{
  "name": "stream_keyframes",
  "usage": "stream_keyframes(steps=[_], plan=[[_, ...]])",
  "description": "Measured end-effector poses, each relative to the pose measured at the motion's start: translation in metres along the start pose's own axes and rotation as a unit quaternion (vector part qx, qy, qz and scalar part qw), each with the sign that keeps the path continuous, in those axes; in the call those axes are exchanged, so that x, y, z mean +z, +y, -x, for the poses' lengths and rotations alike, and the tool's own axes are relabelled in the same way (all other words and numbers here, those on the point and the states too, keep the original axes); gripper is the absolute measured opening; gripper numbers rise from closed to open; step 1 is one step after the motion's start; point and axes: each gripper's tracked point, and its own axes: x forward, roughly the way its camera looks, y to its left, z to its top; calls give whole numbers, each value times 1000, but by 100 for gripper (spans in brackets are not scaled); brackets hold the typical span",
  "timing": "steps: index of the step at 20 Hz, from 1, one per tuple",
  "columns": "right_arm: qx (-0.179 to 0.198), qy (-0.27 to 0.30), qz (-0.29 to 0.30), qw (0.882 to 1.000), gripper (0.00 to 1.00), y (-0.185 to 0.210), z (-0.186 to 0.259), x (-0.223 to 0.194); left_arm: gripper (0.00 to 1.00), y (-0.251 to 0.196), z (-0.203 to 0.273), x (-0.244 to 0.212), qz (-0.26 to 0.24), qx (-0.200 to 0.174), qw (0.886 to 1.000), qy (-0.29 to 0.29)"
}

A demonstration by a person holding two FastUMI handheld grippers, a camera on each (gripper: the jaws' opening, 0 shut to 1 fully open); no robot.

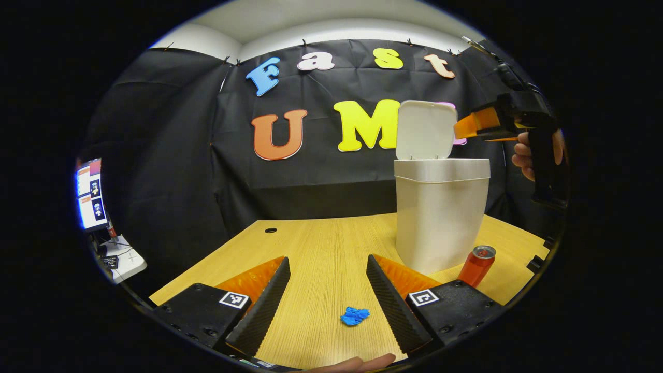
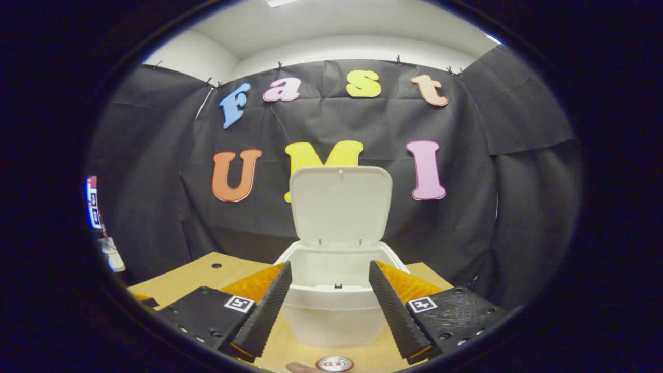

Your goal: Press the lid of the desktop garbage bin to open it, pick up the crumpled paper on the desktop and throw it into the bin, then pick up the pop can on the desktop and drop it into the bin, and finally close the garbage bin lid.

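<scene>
The garbage bin (image 1: 441,217) stands on the wooden table (image 1: 321,243), lid (image 1: 424,129) raised upright. The pop can (image 1: 476,265) stands just right of the bin. The crumpled paper (image 1: 354,315) lies nearer, between the open left gripper (image 1: 327,299) fingers. The right gripper (image 2: 330,305) hovers open before the bin.

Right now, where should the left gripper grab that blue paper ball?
Across the middle of the crumpled paper, coming straight down from above. It lies low and loose on the table, already between the left gripper's open fingers, so closing around its bulk should work.

Both grippers — left (image 1: 326,290), right (image 2: 329,298) — jaws apart
</scene>
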Motion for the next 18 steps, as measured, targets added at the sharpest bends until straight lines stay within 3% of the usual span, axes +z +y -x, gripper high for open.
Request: stream_keyframes(steps=[2, 11, 14, 18], plan=[[4, 0, 8, 1000, 97, 2, 18, -12, 96, -5, -5, -5, 1, -16, 1000, 9], [6, 24, 18, 1000, 95, -24, 73, -91, 96, -39, -27, -59, 35, -78, 991, 101], [15, 41, 5, 999, 98, -31, 78, -124, 96, -45, -32, -73, 11, -74, 990, 123], [19, 82, 9, 996, 95, -42, 80, -162, 87, -55, -35, -92, -8, -106, 984, 145]])
